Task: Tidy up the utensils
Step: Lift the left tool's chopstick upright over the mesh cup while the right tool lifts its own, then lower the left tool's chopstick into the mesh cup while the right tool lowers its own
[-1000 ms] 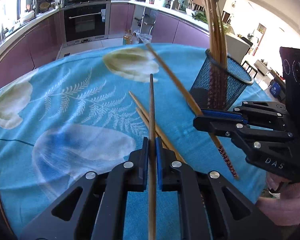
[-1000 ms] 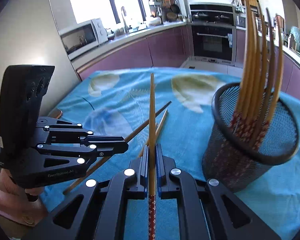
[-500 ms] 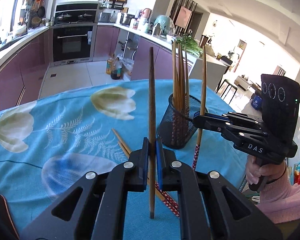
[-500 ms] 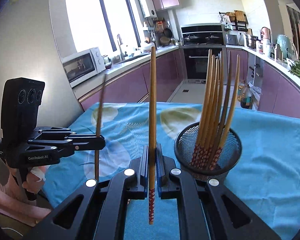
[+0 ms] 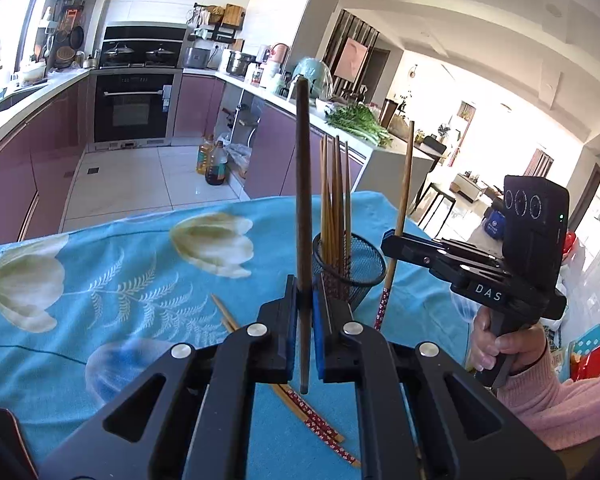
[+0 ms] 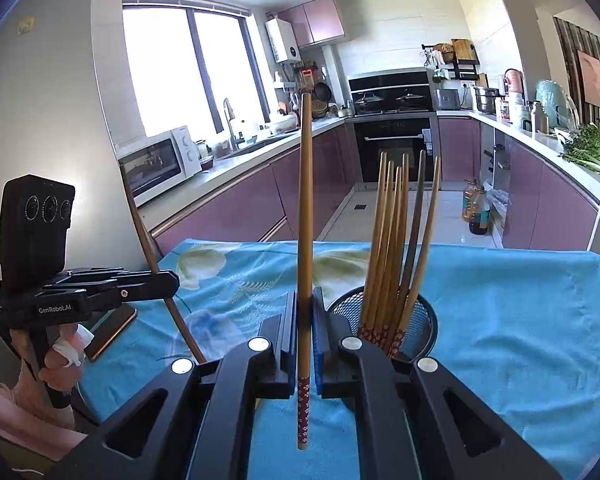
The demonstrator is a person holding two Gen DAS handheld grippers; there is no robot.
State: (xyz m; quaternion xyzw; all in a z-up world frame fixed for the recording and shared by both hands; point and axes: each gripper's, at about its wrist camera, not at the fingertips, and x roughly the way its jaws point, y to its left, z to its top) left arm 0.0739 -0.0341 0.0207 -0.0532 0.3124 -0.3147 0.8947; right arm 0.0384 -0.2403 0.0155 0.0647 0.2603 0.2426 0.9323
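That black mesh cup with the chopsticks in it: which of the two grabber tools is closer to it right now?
Right. The right gripper hangs beside the mesh cup, almost over its rim, holding a chopstick. The left gripper sits farther off to the side, holding another chopstick.

A dark brown chopstick [image 5: 302, 200] stands upright, pinched between the left fingers [image 5: 288, 320], its lower tip hanging just below them. A lighter chopstick [image 6: 305, 240] with a red flowered end stands upright between the right fingers [image 6: 290, 332], that end below them. Just beyond both sets of fingers a black mesh cup [image 6: 422, 320] holds a bundle of chopsticks [image 6: 396, 240], flowered ends down. Two more chopsticks [image 5: 316, 420] lie on the cloth under the left fingers.
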